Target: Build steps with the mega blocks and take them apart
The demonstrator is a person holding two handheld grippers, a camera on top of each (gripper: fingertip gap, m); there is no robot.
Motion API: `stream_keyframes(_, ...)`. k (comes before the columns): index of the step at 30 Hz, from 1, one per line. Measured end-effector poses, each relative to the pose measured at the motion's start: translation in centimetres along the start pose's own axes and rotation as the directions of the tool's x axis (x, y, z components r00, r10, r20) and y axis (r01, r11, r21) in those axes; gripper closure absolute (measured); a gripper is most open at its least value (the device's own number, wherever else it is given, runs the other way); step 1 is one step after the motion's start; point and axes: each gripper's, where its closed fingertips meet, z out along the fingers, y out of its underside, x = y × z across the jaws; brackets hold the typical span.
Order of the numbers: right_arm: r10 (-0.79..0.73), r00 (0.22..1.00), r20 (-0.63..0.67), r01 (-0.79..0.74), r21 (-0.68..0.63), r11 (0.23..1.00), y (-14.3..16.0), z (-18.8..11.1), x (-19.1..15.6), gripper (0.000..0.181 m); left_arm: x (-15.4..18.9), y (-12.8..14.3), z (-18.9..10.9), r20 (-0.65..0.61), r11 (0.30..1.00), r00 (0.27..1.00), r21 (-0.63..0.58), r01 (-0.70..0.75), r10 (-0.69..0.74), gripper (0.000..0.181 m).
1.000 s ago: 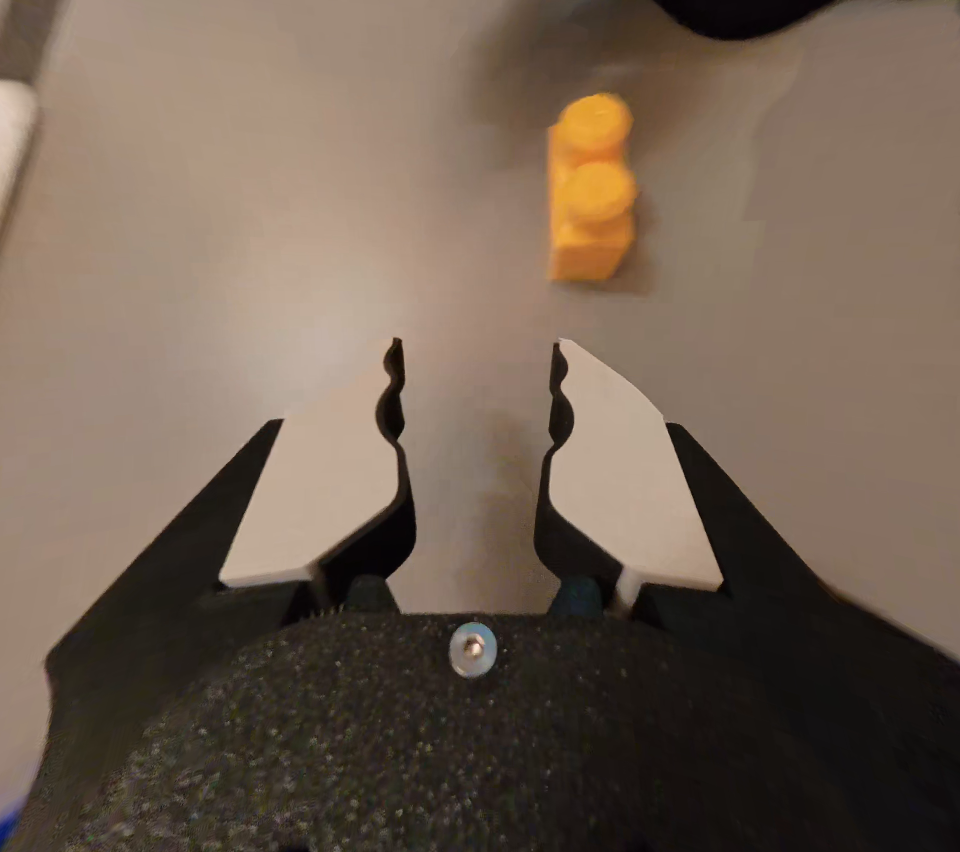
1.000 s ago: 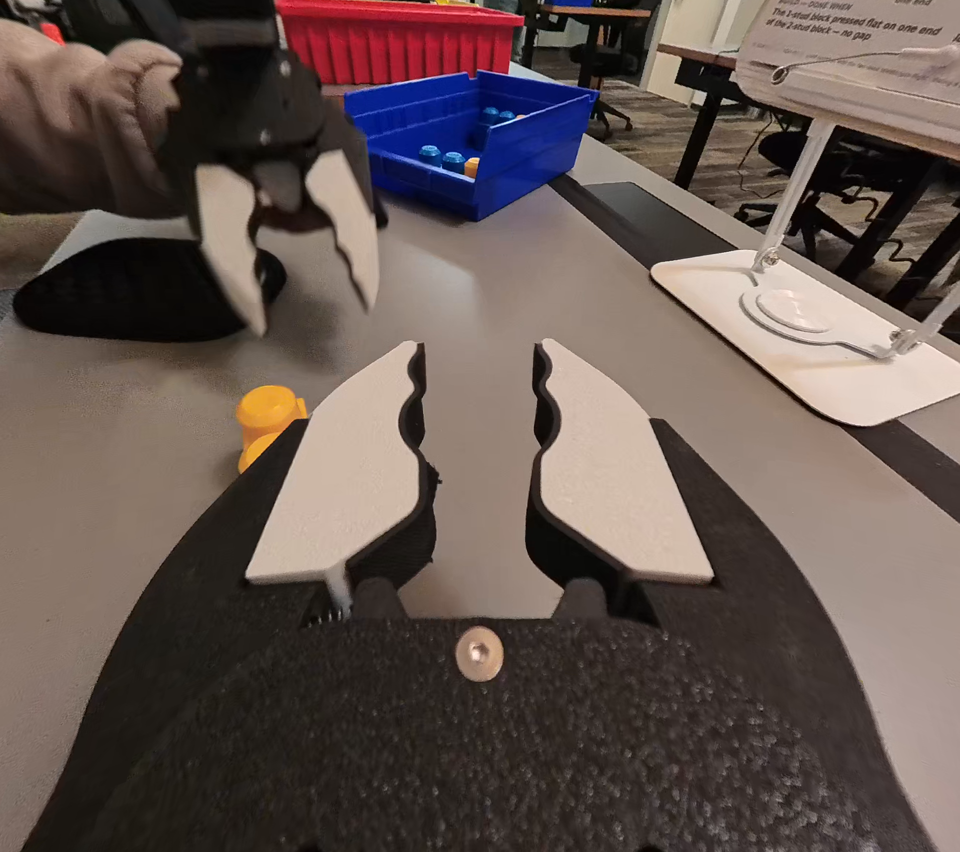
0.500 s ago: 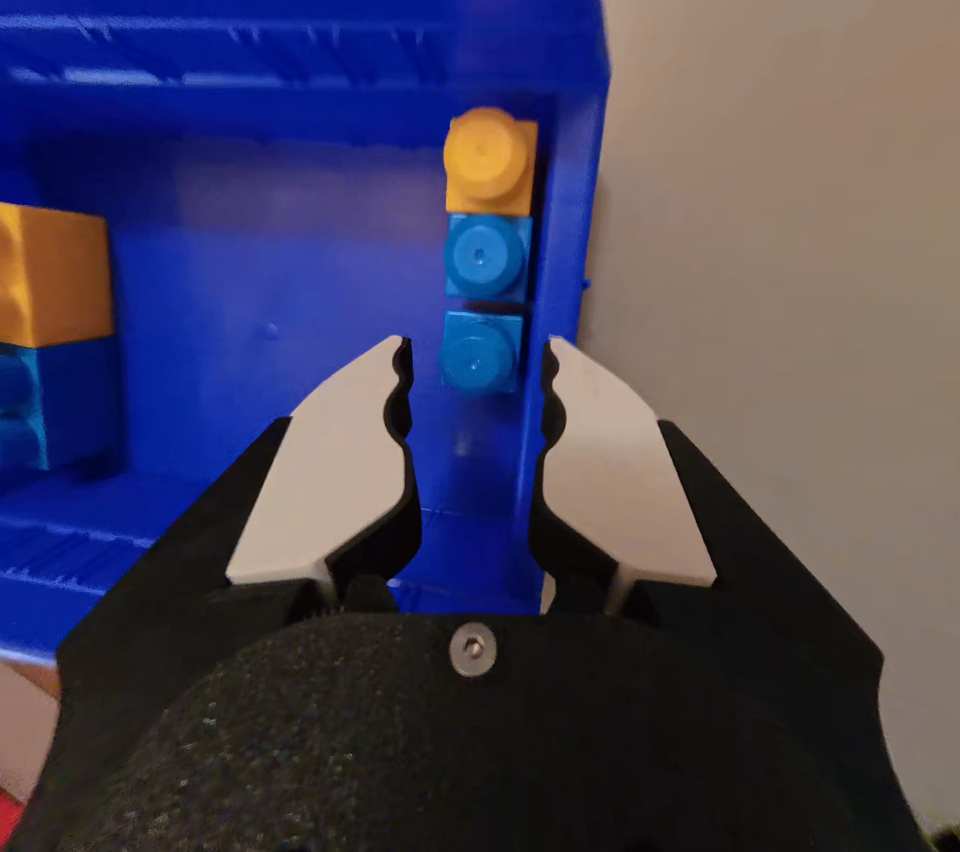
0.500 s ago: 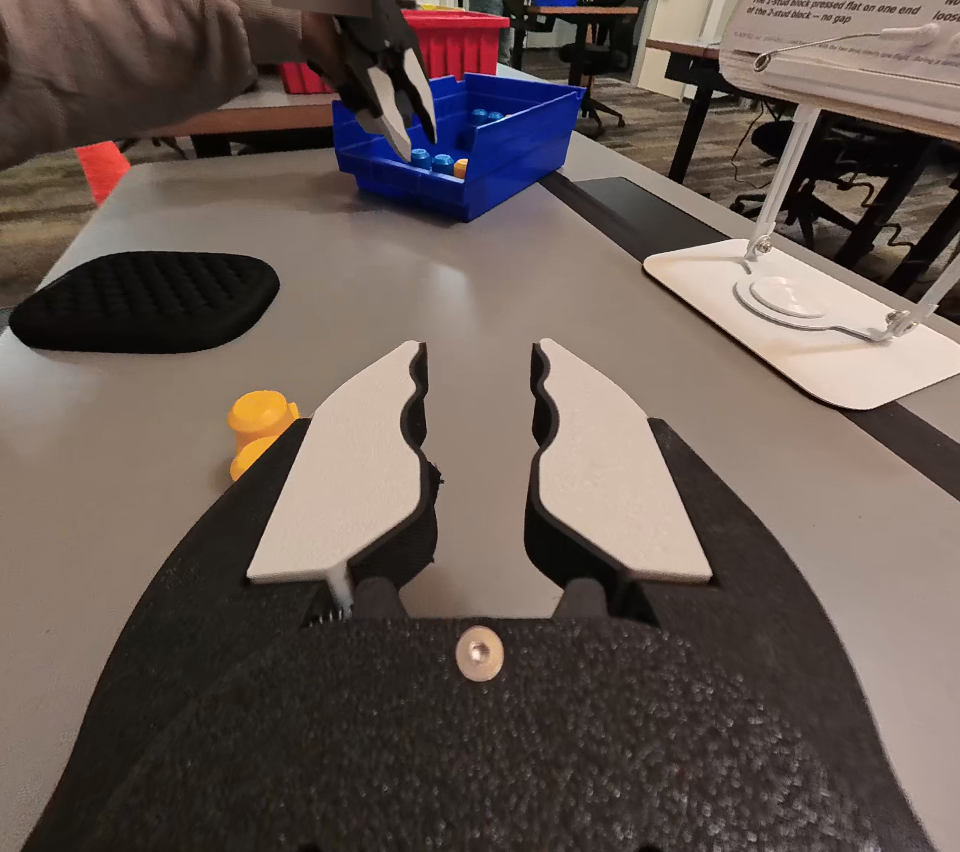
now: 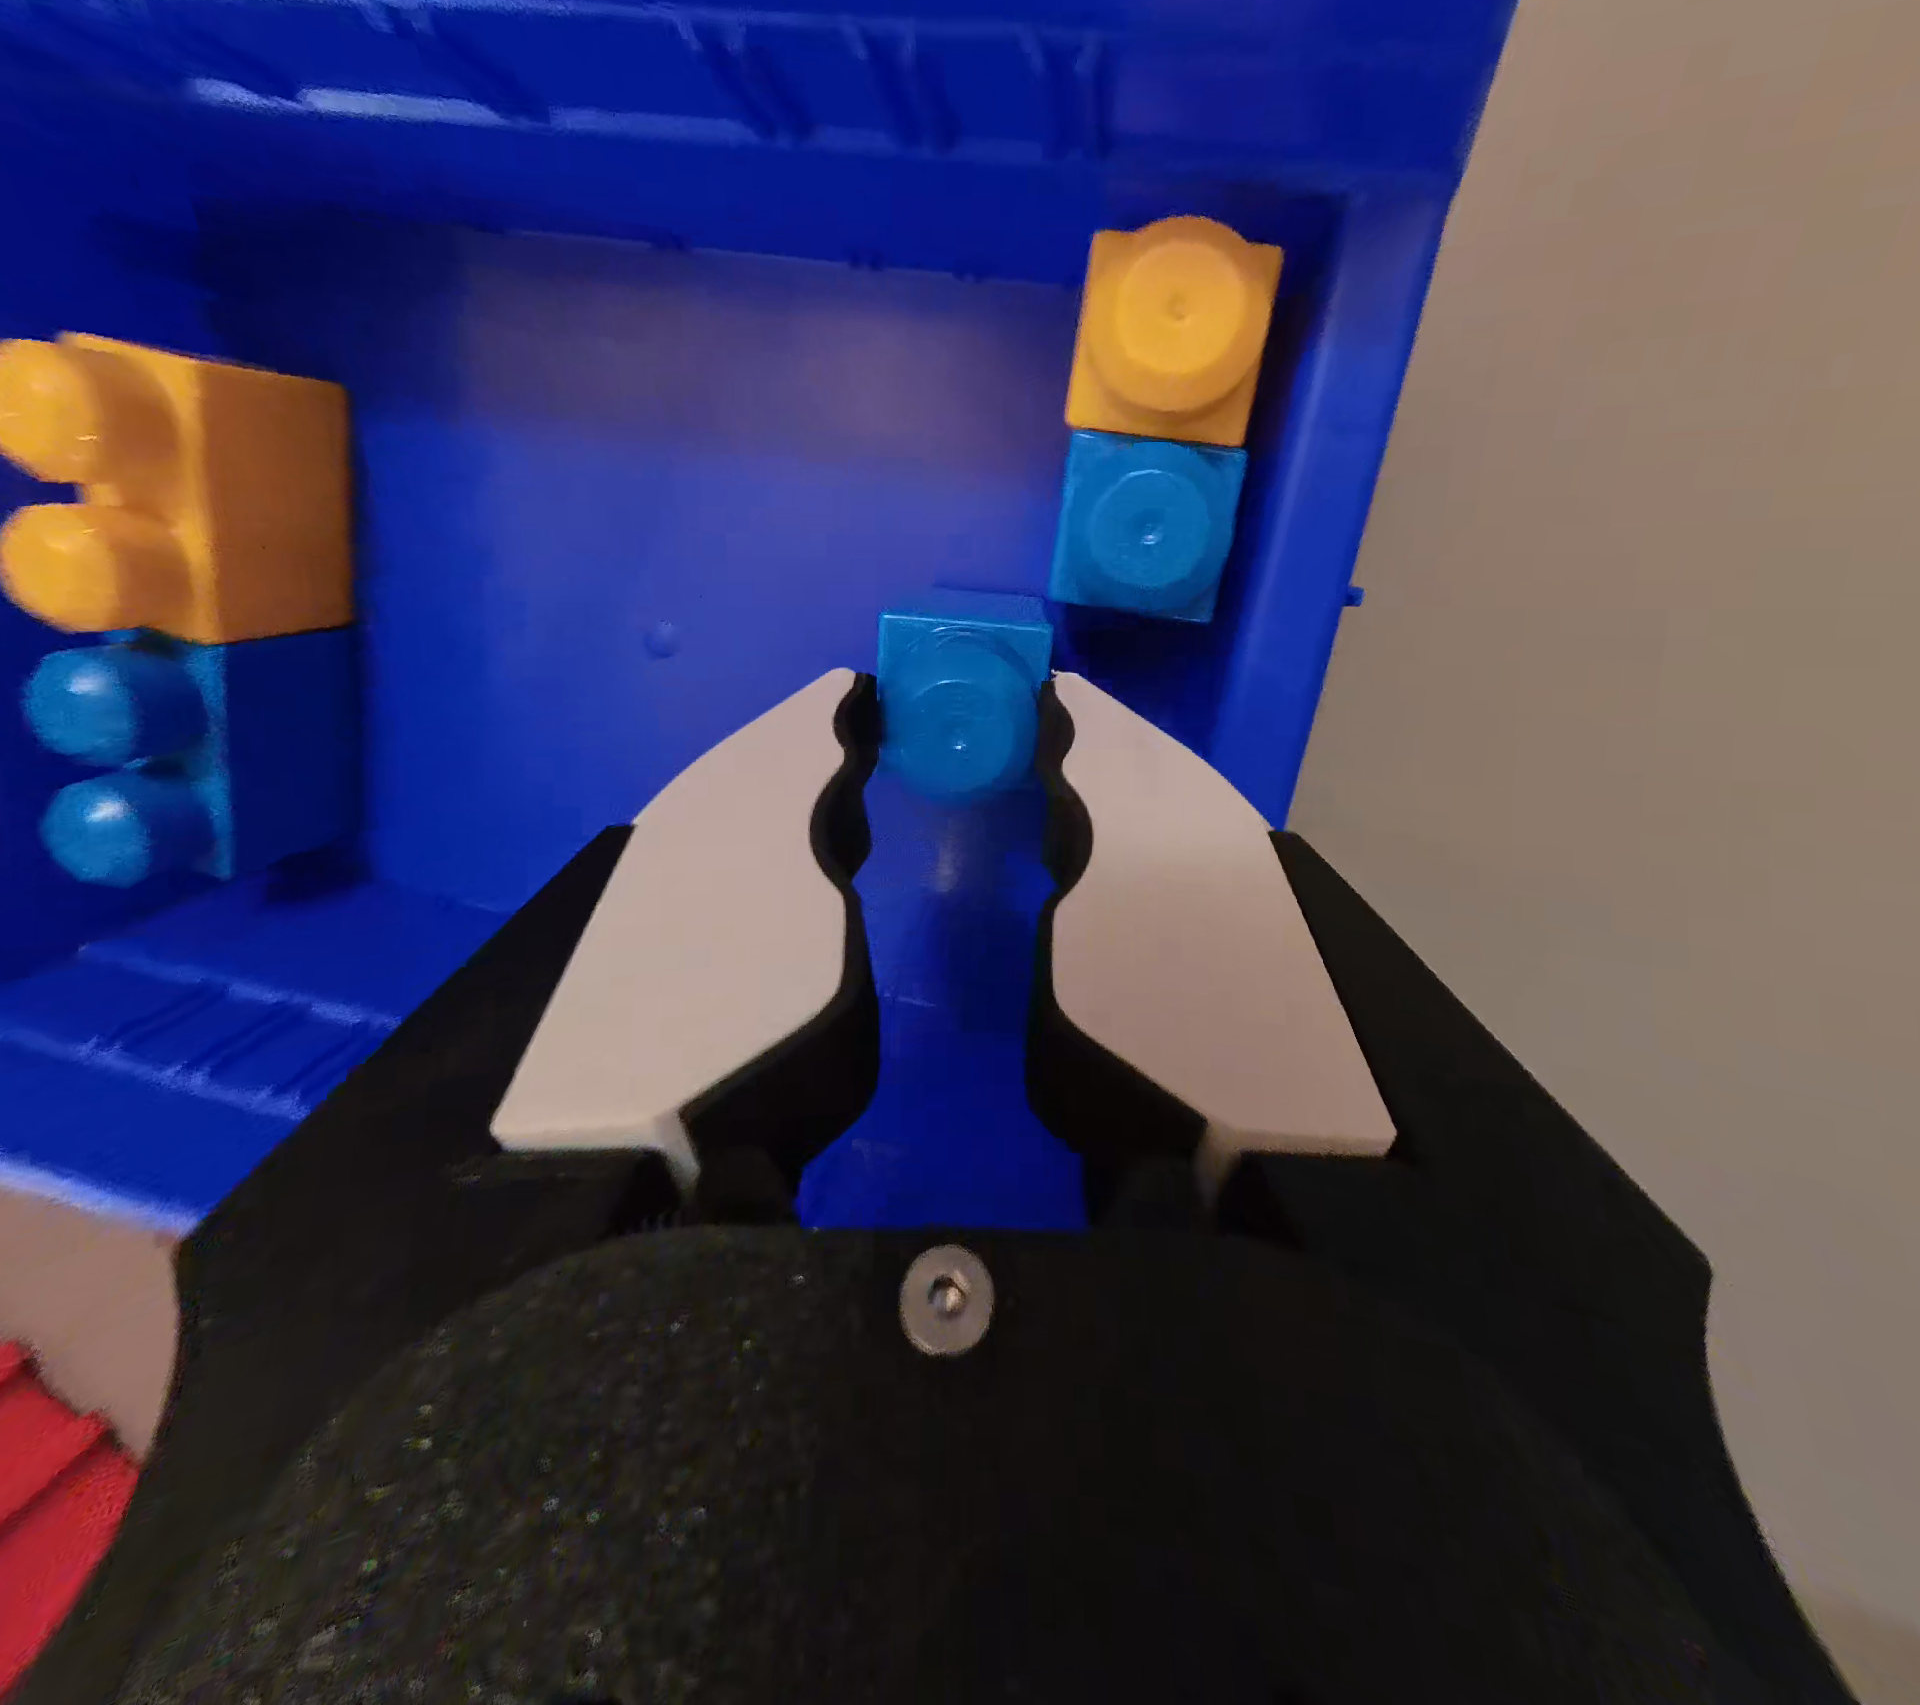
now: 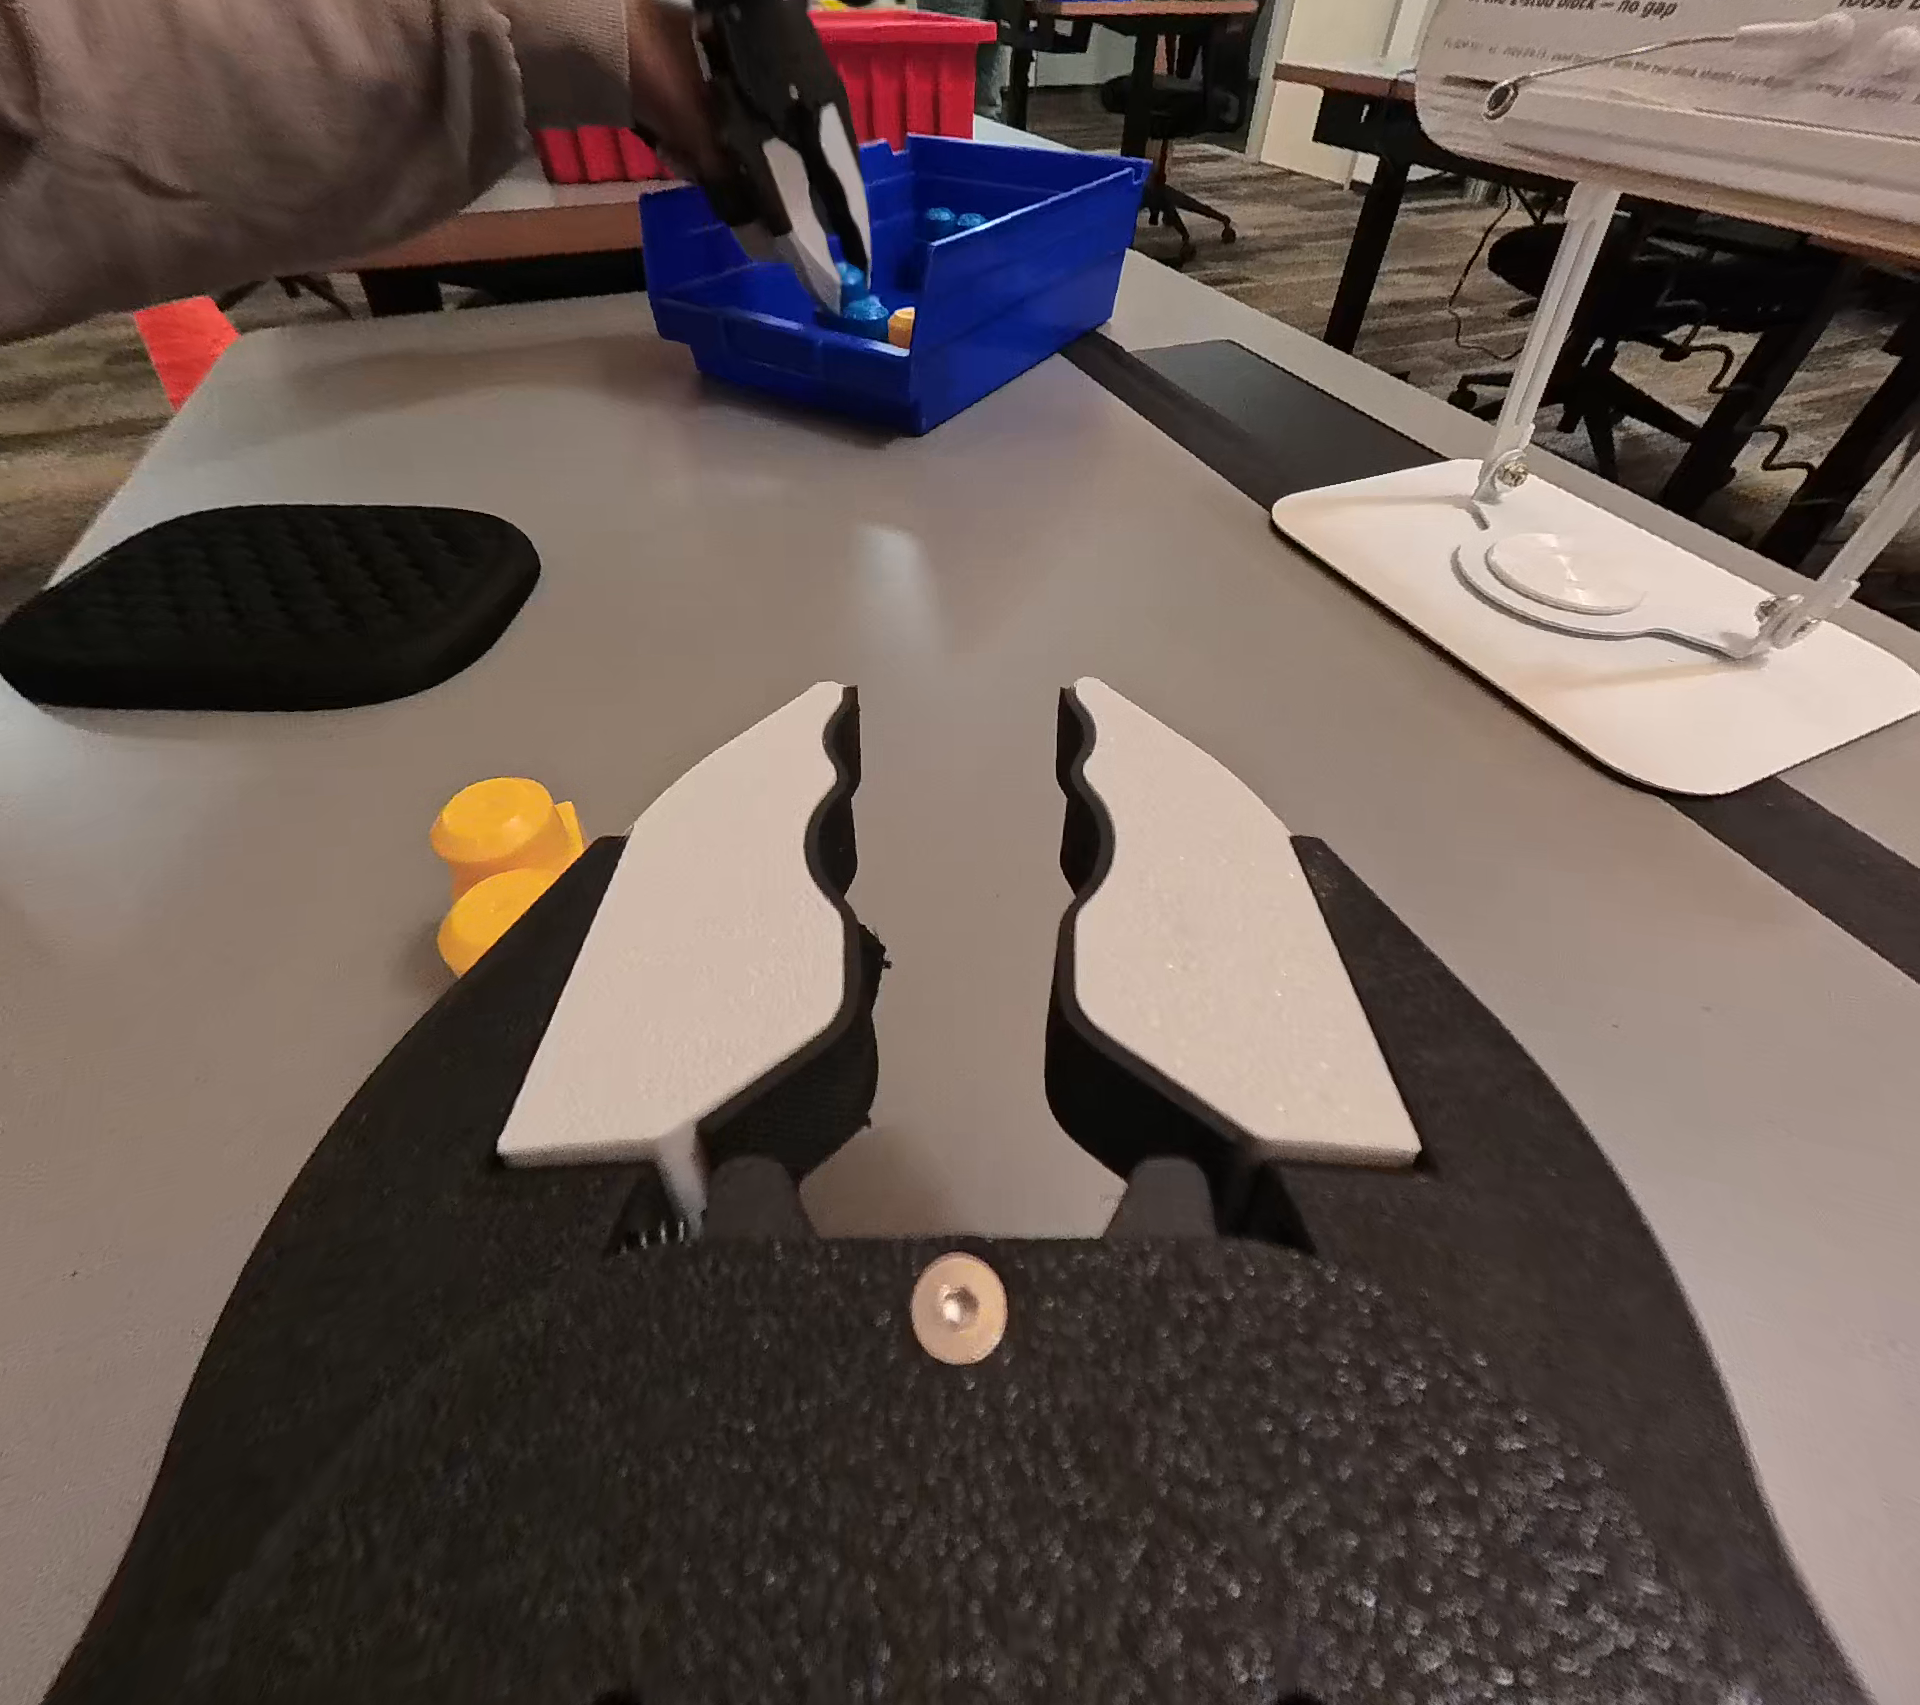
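The bin sits far back on the tabletop. Inside it, three small blocks sit along one wall, and the left tool pinches the nearest block. A pad lies left; a stand lies right. A two-bump block sits just left of the right tool.

Inside the blue bin we find the middle of the floor bare, wide enough for a tool. The right wall is crowded: a one-stud orange block and a one-stud blue block sit touching each other against it. Two two-stud blocks, orange above blue, close the left side. On the table, a black pad and a white stand base flank an open lane to the bin.
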Motion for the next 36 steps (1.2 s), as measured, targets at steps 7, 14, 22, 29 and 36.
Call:
stream_keyframes(7, -0.017, 1.000, -0.004, 0.017, 0.003, 1.000, -0.2, 0.0, -0.1, 0.146, 0.2, -4.0, -6.8, 0.169, 0.993, 0.985, 0.107, -0.049, 0.031, 0.151)
stream_keyframes(14, -0.077, 0.997, 0.008, 0.077, -0.020, 0.997, -0.6, 0.6, -1.4, 0.145, 10.0, -10.5, -9.7, 0.143, 0.957, 0.969, 0.182, -0.225, 0.201, 0.151)
stream_keyframes(22, -0.235, 0.970, 0.067, 0.242, -0.137, 0.961, -1.1, 2.6, -4.3, 0.141, 24.5, -16.1, -6.8, -0.051, 0.883, 0.925, 0.324, -0.340, 0.376, 0.151)
stream_keyframes(29, -0.271, 0.957, 0.105, 0.289, -0.261, 0.921, 0.6, 3.4, -5.2, 0.137, 32.6, -19.3, -3.9, -0.212, 0.835, 0.872, 0.453, -0.313, 0.441, 0.151)
stream_keyframes(36, -0.287, 0.948, 0.138, 0.317, -0.330, 0.889, 3.3, 3.6, -5.3, 0.138, 35.4, -20.1, -3.2, -0.234, 0.805, 0.839, 0.490, -0.335, 0.492, 0.152)
